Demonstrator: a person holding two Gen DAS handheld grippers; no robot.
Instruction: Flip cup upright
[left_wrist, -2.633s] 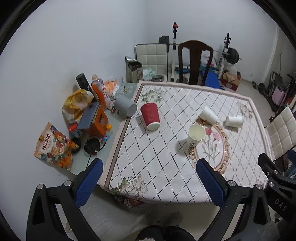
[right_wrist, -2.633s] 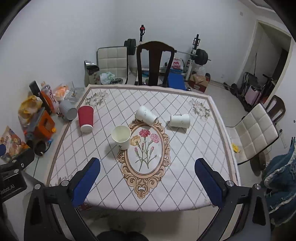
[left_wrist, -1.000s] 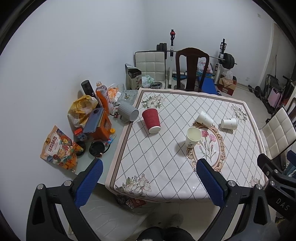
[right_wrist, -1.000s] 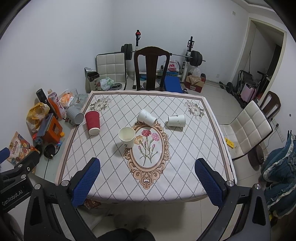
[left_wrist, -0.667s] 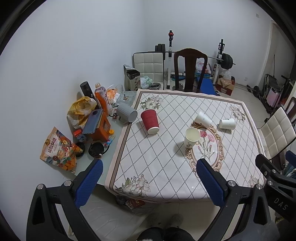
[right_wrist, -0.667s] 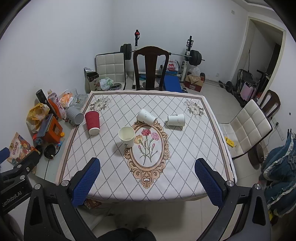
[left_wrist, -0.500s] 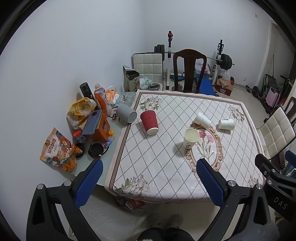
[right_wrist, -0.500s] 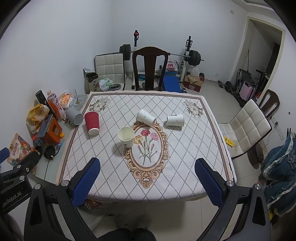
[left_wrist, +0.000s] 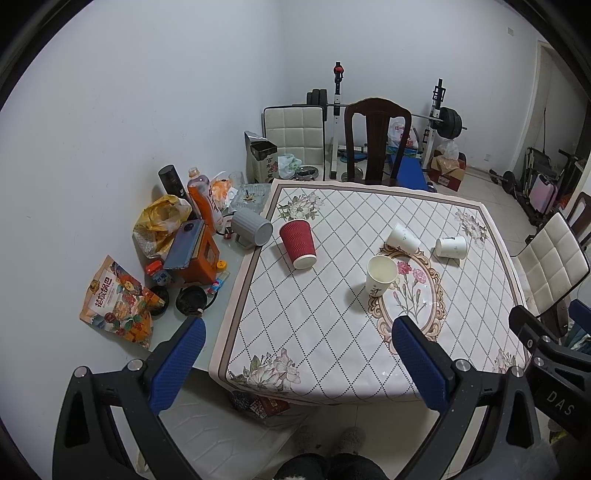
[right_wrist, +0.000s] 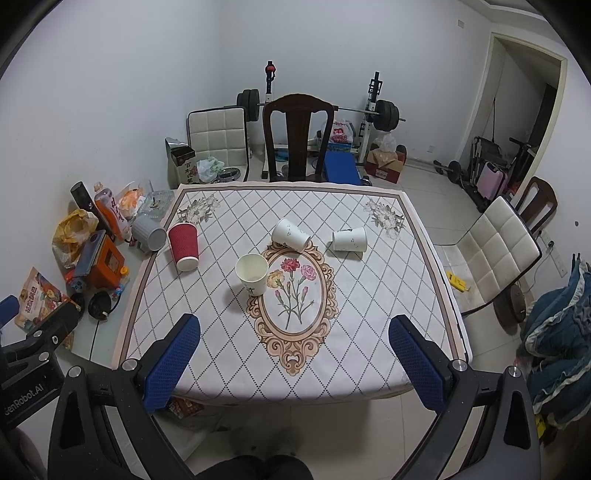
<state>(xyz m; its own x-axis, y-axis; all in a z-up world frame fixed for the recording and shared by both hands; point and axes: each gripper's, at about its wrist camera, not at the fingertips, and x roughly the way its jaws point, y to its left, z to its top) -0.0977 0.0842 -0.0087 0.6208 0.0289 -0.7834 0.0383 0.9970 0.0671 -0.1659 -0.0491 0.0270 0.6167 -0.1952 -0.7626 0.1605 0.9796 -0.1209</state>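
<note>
The left gripper (left_wrist: 295, 354) has its blue-padded fingers (left_wrist: 176, 363) spread wide and empty, hanging off the near edge of the worktop (left_wrist: 332, 373); the right gripper (right_wrist: 295, 354) is likewise released, grasping nothing. Ahead of the right fingers (right_wrist: 417, 363) and a little left stands a cream paper cup (right_wrist: 252, 274), mouth up, on the rim of the floral oval print. Farther out, three cups lie tipped: a white paper cup (right_wrist: 291, 235) on its side just past the oval, a second white paper cup (right_wrist: 349, 239) to its right, and a red ribbed paper cup (right_wrist: 183, 245) well off toward the left fingers' side.

In my judgement the step in hand is the approach to one tipped cup. It should go best by coming in low, closing the fingers lightly across the wall near the middle so the thin paper does not crush, then rotating until the base faces down before letting go.

Against the earlier frames, both cameras have drawn back and up: the worktop looks smaller and more floor shows, while no cup has shifted.
</note>
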